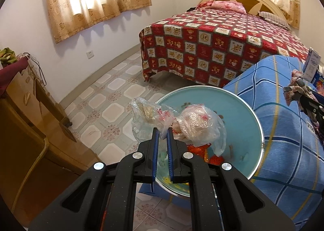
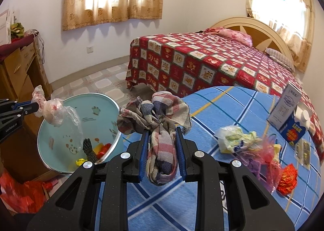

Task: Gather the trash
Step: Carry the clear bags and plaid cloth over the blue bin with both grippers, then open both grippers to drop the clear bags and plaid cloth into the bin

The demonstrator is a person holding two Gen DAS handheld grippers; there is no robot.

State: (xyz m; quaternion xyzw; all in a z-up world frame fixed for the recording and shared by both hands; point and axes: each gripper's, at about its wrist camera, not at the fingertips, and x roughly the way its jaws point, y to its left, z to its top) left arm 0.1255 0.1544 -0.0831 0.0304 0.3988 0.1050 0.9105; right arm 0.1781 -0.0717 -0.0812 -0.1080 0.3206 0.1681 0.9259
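left wrist view: left gripper point(image 1: 163, 129) is pinched tight on a crumpled clear plastic bag point(image 1: 194, 125), jaws nearly together with a thin fold of bag between the blue pads point(image 1: 155, 145). bag hangs over the open basin point(image 1: 239, 107), a pale blue metal-rimmed bowl with bits of red and yellow trash at the bottom. basin sits just beside the blue checked table cover point(image 1: 283, 129). right gripper point(image 1: 309, 105) shows at the right edge with the rag point(image 1: 293, 87).

right wrist view: right gripper point(image 2: 161, 129) clamps a bunched plaid rag point(image 2: 160, 121), jaws held partly apart by the thick cloth, rag spilling above and below the pads point(image 2: 142, 156). it hangs over the table cover point(image 2: 212, 109), near the edge facing the basin point(image 2: 113, 105). left gripper point(image 2: 30, 107) with the bag point(image 2: 56, 113) is over the basin on the left. more trash lies on the cover to the right: white-green wad point(image 2: 237, 137), pink plastic point(image 2: 267, 154), red foil ball point(image 2: 286, 178). a carton point(image 2: 283, 105) and blue box point(image 2: 293, 131) stand behind these. bed point(image 2: 212, 56) with red quilt is behind, wood cabinet point(image 2: 18, 68) at left wall.
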